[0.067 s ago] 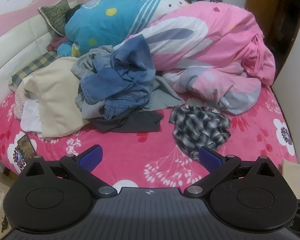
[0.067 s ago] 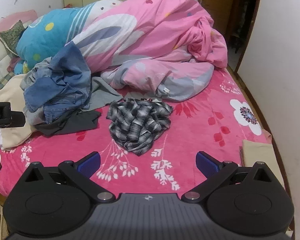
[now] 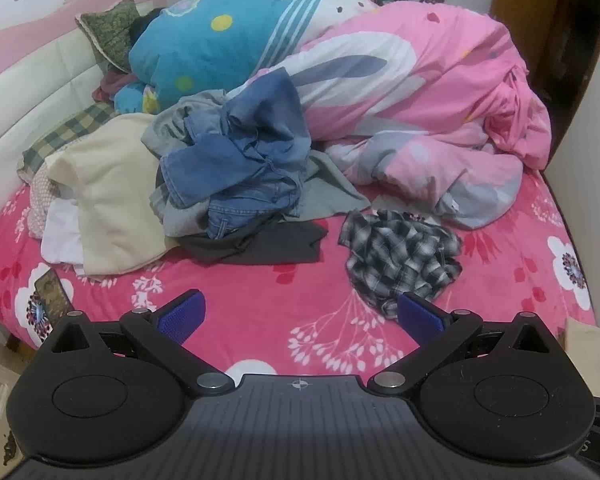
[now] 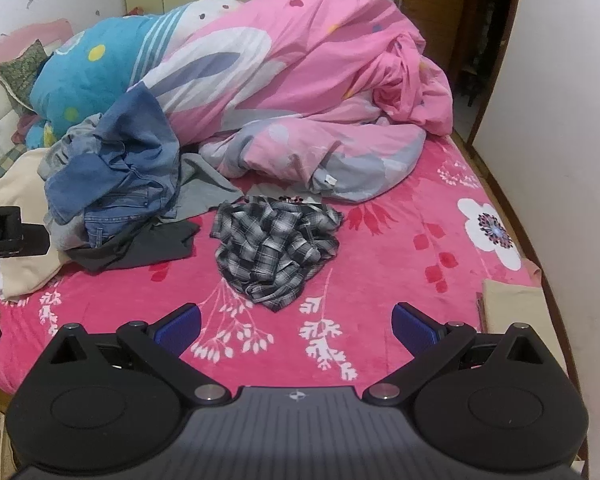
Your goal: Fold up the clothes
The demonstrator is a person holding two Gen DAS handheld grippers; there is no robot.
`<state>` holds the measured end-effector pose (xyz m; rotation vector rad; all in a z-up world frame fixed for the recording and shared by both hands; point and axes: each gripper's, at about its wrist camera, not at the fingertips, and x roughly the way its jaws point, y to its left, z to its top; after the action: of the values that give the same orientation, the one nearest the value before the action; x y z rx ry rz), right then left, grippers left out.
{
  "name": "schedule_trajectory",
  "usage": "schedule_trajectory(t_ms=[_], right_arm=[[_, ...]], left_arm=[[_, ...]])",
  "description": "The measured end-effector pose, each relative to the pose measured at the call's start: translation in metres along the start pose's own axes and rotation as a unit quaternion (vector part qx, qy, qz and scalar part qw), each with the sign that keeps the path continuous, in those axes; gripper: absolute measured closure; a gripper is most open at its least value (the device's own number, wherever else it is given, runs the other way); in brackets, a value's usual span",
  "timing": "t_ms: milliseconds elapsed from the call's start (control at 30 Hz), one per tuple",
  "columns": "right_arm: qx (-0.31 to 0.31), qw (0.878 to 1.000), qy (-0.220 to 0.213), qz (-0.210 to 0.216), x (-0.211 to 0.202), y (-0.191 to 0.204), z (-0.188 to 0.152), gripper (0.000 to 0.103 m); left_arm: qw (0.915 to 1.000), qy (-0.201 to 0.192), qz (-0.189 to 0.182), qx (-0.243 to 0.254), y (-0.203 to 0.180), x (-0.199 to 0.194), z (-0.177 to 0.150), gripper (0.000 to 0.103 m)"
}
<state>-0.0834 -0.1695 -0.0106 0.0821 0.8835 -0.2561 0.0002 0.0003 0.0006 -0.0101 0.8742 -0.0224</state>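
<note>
Both grippers, left (image 3: 300,318) and right (image 4: 296,322), hang wide open and empty over the bed's (image 4: 400,280) near edge; a plaid shirt (image 4: 274,250) lies crumpled mid-bed.

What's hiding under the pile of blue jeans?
Under the jeans a gray top sticks out on one side, and a dark gray garment lies at the bottom on the pink blanket. Anything deeper is covered.

Jeans (image 3: 236,168) are covering most of a grey garment (image 3: 328,192) and a dark one (image 3: 260,242). Duvet (image 3: 400,100) is hiding the bed's far half. Left tool (image 4: 8,232) is running off the right view's left edge.
</note>
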Motion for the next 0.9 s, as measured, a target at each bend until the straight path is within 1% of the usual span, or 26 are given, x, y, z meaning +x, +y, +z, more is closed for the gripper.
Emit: schedule_trajectory(t_ms=[167,333,367,567,900], right_arm=[[-0.003,1.000,0.004,0.002,0.002,0.005,0.002,0.000],[-0.003,1.000,0.002,0.005,0.004,-0.003,0.000,0.000],[-0.004,1.000,0.001,0.004,0.004,-0.003,0.000,0.000],[-0.006,1.000,-0.005,0.002,0.004,-0.004,0.000,0.000],[-0.004,1.000,-0.005,-0.003,0.006,-0.003,0.002,0.000]], left_arm=[[1.0000,0.000,0.002,-0.005,0.000,0.003,-0.003,0.000],[1.0000,0.008,0.005,0.001,-0.005,0.007,-0.002,0.000],[1.0000,0.008,0.003,0.002,0.000,0.009,-0.002,0.000],[1.0000,0.002,0.001,0.006,0.002,0.010,-0.005,0.000],[0.9999,-0.003,-0.008,0.010,-0.004,0.008,-0.003,0.000]])
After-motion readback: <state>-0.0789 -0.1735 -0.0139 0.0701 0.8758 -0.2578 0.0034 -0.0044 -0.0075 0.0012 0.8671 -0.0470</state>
